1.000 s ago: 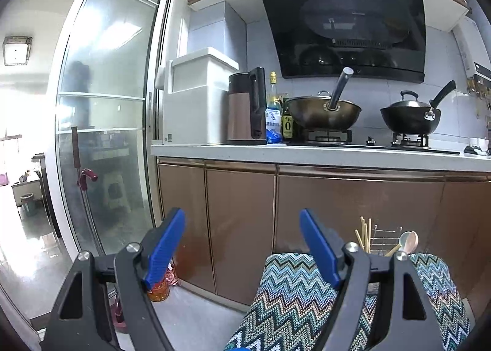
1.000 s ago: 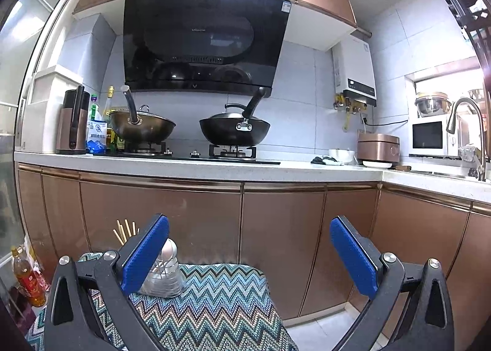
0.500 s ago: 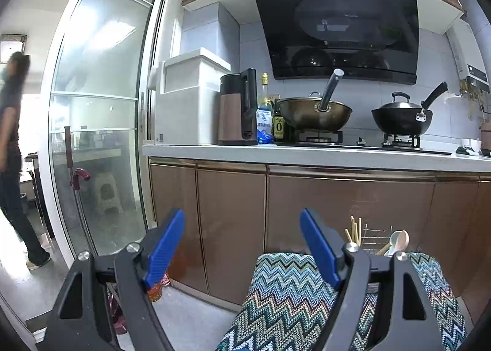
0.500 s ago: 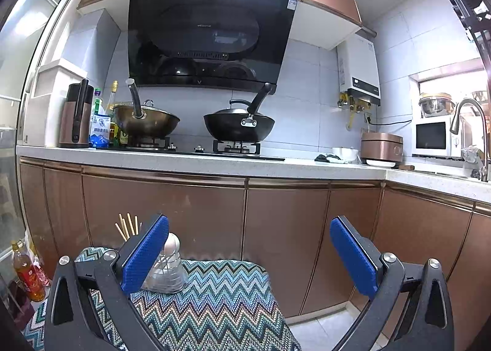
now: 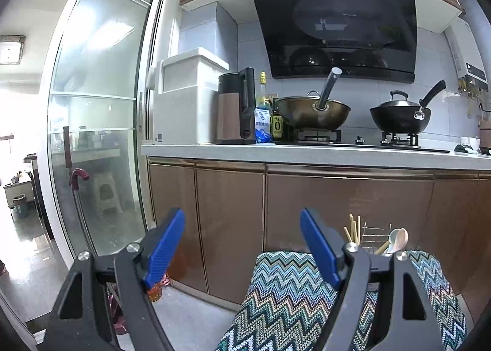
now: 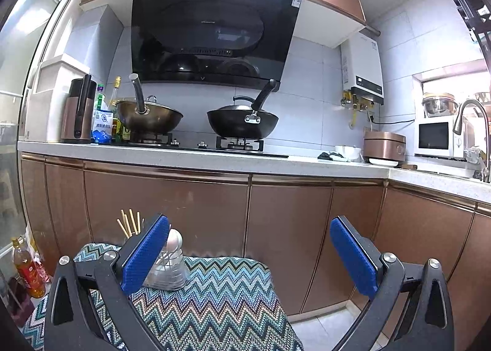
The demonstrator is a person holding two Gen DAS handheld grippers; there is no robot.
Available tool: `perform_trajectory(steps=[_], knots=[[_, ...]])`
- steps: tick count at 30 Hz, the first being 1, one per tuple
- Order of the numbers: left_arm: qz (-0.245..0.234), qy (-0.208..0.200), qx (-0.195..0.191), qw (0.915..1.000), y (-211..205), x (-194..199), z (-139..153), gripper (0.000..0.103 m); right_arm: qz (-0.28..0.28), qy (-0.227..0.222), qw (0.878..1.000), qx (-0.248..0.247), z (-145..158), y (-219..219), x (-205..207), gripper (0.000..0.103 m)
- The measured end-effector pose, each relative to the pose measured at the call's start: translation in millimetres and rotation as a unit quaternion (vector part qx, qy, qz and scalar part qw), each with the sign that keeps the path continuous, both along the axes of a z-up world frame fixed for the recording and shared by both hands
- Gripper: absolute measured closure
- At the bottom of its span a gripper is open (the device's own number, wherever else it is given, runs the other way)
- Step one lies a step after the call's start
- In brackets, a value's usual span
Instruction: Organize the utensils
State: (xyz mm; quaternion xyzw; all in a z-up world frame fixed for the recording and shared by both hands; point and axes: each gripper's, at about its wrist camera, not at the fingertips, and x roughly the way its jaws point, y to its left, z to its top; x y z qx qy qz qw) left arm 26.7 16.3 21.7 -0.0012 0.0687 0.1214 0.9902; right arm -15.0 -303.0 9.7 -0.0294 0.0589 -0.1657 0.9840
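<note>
A wire utensil holder (image 6: pixel 167 271) stands at the far side of a zigzag-patterned cloth surface (image 6: pixel 221 295). It holds wooden chopsticks (image 6: pixel 130 225) and spoons (image 6: pixel 175 239). In the left wrist view the holder (image 5: pixel 376 239) sits behind my right finger, with chopsticks (image 5: pixel 353 231) and a spoon (image 5: pixel 399 239) showing. My left gripper (image 5: pixel 242 246) is open and empty, raised before the cloth's left edge. My right gripper (image 6: pixel 250 254) is open and empty above the cloth, right of the holder.
A brown cabinet front (image 6: pixel 184 206) and white counter (image 6: pixel 214 160) stand behind the cloth surface. Two woks (image 6: pixel 242 124) sit on the stove. A kettle (image 5: pixel 236 108) and bottles stand at the counter's left. A glass sliding door (image 5: pixel 98 124) is at left. A bottle (image 6: pixel 27 271) stands on the floor.
Both views have shifted slightly, with the holder and counter drifting a little in frame. A person seen beyond the glass door half a second ago is gone. Both grippers stay open.
</note>
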Motion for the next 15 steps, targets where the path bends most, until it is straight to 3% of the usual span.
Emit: perform_trajectory(steps=[15], knots=[[-0.006, 0.002, 0.003, 1.0000, -3.4, -0.5, -1.6, 0.027, 0.005, 0.006, 1.000, -0.004, -3.6, 6.1, 4.3, 0.000]])
